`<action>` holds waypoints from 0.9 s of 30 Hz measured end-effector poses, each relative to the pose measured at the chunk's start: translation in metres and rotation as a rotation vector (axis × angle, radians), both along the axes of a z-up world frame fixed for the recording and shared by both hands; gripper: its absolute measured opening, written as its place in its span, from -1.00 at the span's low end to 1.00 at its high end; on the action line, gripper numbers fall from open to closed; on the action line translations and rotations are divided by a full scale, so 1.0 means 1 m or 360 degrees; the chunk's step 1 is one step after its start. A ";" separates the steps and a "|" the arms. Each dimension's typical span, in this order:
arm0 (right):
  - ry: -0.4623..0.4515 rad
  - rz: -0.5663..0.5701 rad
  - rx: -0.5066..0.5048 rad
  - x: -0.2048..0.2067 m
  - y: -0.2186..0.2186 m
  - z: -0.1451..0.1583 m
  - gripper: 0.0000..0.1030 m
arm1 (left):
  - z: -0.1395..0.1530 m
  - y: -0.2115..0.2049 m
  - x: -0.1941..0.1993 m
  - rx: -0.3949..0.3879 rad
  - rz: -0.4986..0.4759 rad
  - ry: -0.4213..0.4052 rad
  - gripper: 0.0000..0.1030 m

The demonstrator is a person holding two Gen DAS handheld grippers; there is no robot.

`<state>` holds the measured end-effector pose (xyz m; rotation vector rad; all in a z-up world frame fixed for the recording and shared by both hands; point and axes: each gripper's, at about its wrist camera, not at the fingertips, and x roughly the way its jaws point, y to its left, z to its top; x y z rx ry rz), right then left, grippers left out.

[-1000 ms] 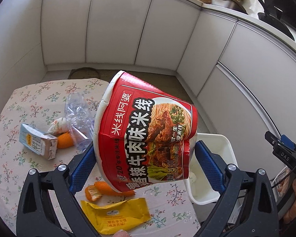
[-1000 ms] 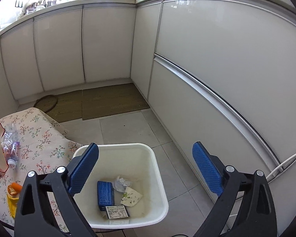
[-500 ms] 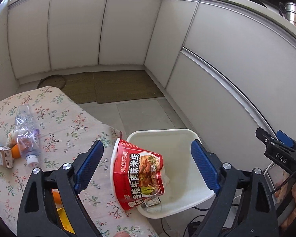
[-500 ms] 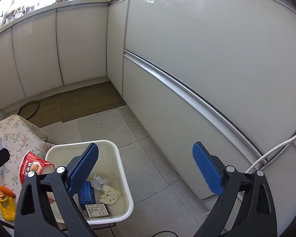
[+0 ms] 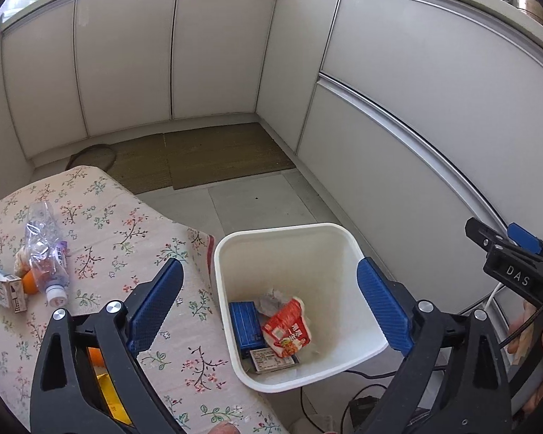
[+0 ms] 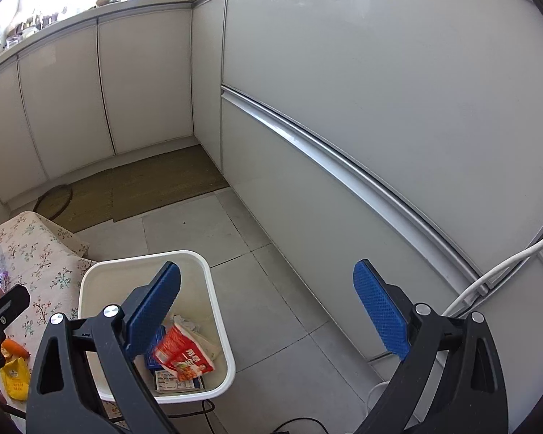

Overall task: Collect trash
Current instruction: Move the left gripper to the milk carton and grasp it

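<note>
Your left gripper (image 5: 268, 303) hangs spread and empty above the white bin (image 5: 344, 233), lower centre, where the red noodle cup (image 5: 287, 327) lies (on its side). Your right gripper (image 6: 268, 311) is spread too, holding nothing.

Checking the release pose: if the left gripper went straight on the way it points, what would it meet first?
Probably the white bin. The open left gripper frames its mouth, so it would likely pass inside and reach the red noodle cup lying on the other trash. Depth is uncertain.

Red noodle cup (image 5: 287, 327), white bin (image 5: 347, 365), floral tablecloth (image 5: 126, 231), seemingly orange peel (image 6: 15, 348).
</note>
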<state>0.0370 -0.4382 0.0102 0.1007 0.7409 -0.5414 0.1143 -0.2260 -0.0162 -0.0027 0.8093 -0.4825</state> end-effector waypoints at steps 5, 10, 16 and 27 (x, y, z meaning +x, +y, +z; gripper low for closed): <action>-0.0072 0.0054 -0.0015 -0.002 0.020 0.004 0.87 | -0.002 0.013 -0.003 0.0086 0.0071 -0.0031 0.86; -0.0140 0.0080 -0.0099 -0.005 0.050 0.006 0.87 | -0.006 0.032 -0.001 0.0114 0.0143 -0.0026 0.86; -0.0049 0.0213 -0.0097 0.007 0.080 -0.004 0.87 | -0.017 0.056 -0.001 0.0208 0.0181 -0.0017 0.86; 0.0028 0.0454 -0.0130 0.038 0.147 -0.010 0.87 | -0.040 0.143 0.026 0.0220 0.0470 0.0150 0.86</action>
